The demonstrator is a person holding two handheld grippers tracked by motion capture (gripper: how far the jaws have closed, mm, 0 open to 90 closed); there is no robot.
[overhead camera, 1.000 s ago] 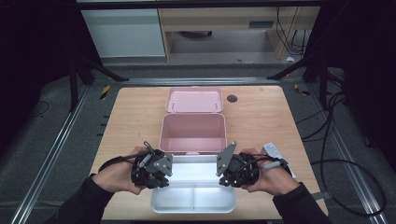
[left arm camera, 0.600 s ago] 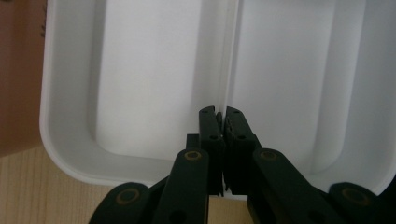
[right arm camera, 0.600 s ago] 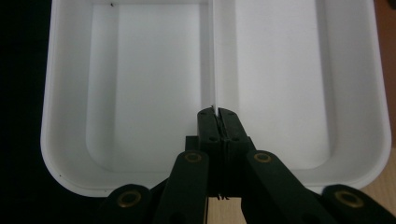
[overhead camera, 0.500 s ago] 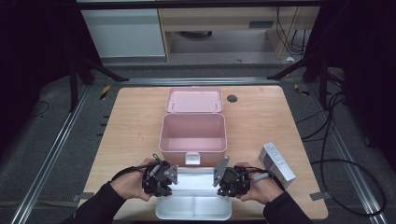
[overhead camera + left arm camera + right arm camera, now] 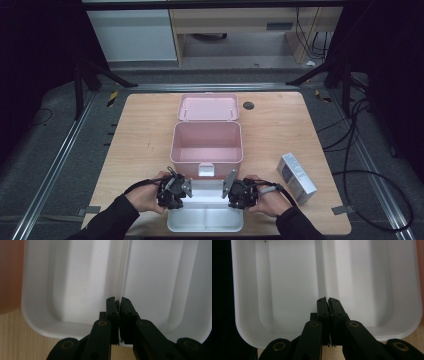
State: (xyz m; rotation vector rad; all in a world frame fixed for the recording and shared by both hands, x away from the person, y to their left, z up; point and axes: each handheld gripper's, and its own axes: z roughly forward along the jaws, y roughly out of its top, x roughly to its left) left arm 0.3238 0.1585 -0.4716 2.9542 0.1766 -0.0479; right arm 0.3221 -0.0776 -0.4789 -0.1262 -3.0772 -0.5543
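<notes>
A white two-compartment tray (image 5: pixel 205 220) lies at the table's front edge, just in front of an open pink box (image 5: pixel 206 145). My left gripper (image 5: pixel 182 194) is at the tray's left end and my right gripper (image 5: pixel 231 194) at its right end. In the left gripper view the left gripper (image 5: pixel 118 302) is shut on the thin middle divider (image 5: pixel 123 270) of the tray (image 5: pixel 75 285). The right gripper (image 5: pixel 327 302) pinches the same divider (image 5: pixel 322 267) from the opposite end of the tray (image 5: pixel 287 290).
The pink box's lid (image 5: pixel 208 107) lies open behind it. A white carton (image 5: pixel 296 177) lies on the wooden table (image 5: pixel 140 135) to the right of my right hand. A dark round grommet (image 5: pixel 248 105) sits near the far edge. Cables run on the floor at right.
Both hands have come down and toward the person with the tray between them. The tray has left the pink box's front wall and sits near the table's front edge.
</notes>
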